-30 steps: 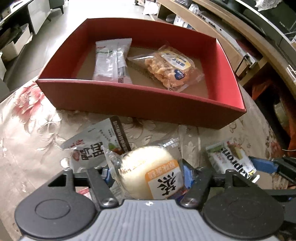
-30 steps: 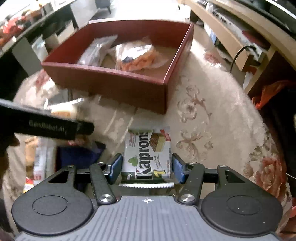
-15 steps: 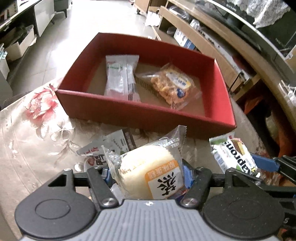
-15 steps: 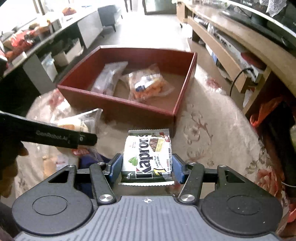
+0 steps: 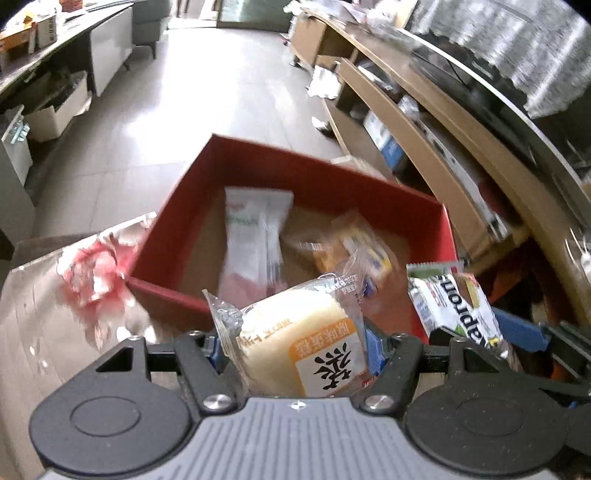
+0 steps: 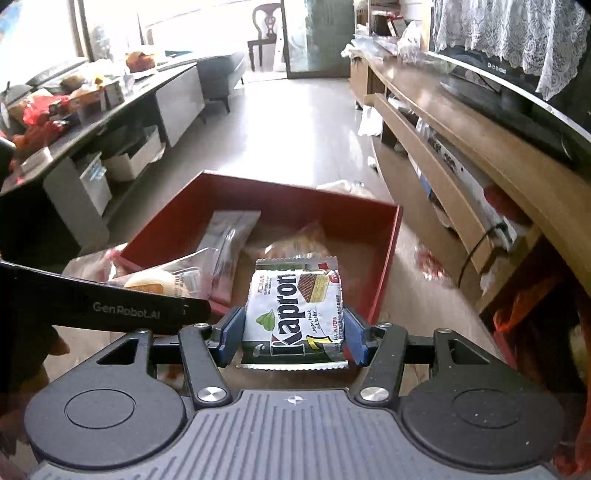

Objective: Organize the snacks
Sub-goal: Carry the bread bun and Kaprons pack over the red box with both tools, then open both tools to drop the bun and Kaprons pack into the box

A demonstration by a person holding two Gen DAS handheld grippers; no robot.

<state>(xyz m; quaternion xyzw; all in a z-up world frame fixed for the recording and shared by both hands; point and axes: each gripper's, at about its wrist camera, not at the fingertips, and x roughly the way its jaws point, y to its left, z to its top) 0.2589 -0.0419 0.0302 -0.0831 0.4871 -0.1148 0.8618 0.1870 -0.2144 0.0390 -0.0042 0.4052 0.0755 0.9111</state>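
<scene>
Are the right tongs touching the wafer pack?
Touching. The right wrist view shows the right tongs with both blue pads pressed against the sides of the wafer pack, holding it above the red box.

Home living room: pale tiled floor (image 6: 303, 122); long low wooden TV stand (image 6: 454, 147) along the right wall, carrying a flat-screen television (image 6: 517, 85) draped with a white lace cover (image 6: 509, 37); dark wooden dining chair (image 6: 264, 33) at the far end, beside a glass door (image 6: 314, 37); grey sofa (image 6: 221, 74); grey sideboard (image 6: 173, 92) at the left, piled with household clutter; storage boxes (image 6: 133, 158) beneath it; counter (image 5: 55, 332) under a floral tablecloth; red snack box (image 6: 384, 273) resting on it
</scene>
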